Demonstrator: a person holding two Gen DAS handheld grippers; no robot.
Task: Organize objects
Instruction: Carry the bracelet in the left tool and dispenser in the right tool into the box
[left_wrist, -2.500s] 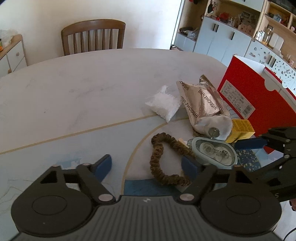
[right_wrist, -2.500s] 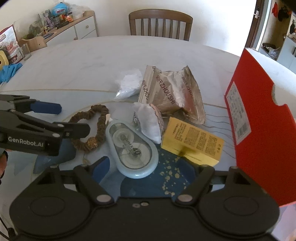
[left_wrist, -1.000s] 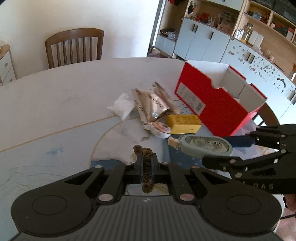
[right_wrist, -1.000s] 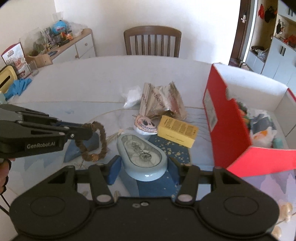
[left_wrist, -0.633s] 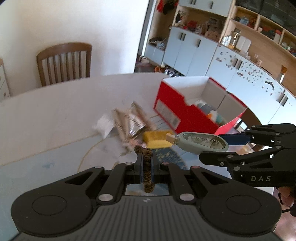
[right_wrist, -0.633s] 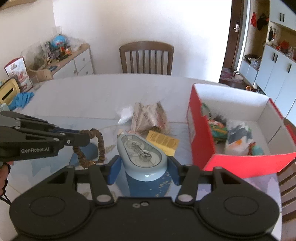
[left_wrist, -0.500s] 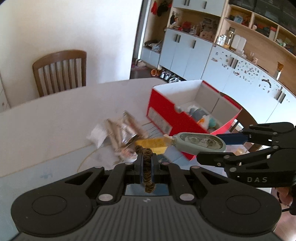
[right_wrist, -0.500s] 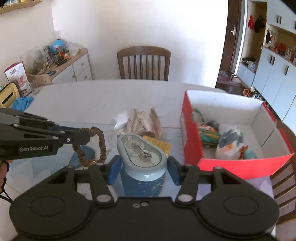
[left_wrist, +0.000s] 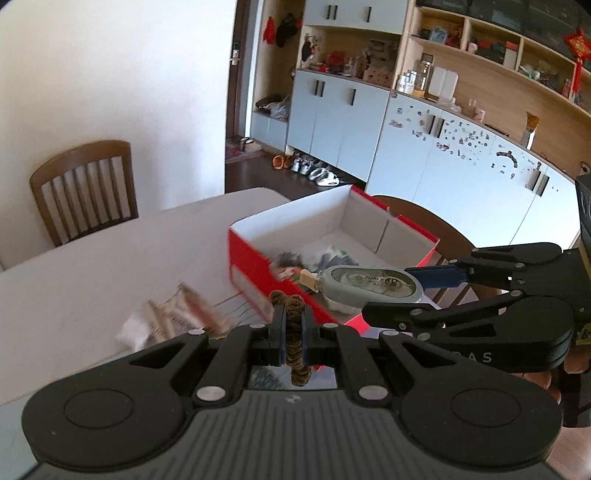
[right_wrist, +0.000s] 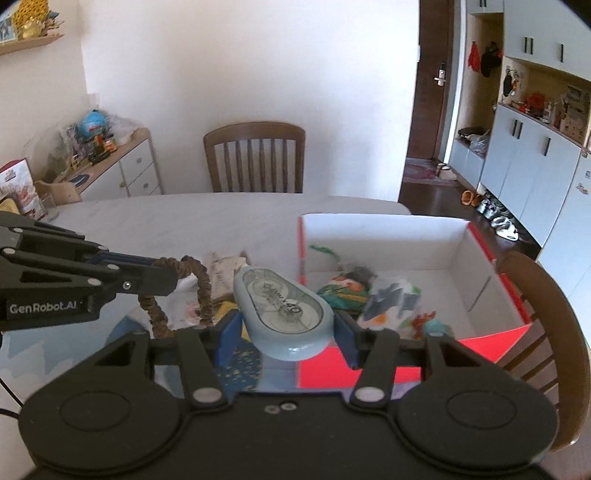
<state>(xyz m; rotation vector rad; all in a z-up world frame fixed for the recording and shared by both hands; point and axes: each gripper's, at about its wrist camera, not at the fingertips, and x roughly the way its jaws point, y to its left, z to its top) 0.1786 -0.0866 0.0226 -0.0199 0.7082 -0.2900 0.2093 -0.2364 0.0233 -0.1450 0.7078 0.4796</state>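
Observation:
My left gripper is shut on a brown fabric scrunchie, held above the table; from the right wrist view the scrunchie hangs as a loop from that gripper. My right gripper is shut on a pale blue oval correction-tape dispenser, its blue pads against both sides. In the left wrist view the dispenser hovers at the near wall of an open red shoebox. The box holds several small packets and toys.
A silver snack bag and a white packet lie on the white table left of the box. Wooden chairs stand at the far side and by the box. Cabinets line the right wall.
Both grippers have risen and swung right toward the red box, each carrying its object. The box's inside has come into fuller view and the items on the table have dropped away to the left.

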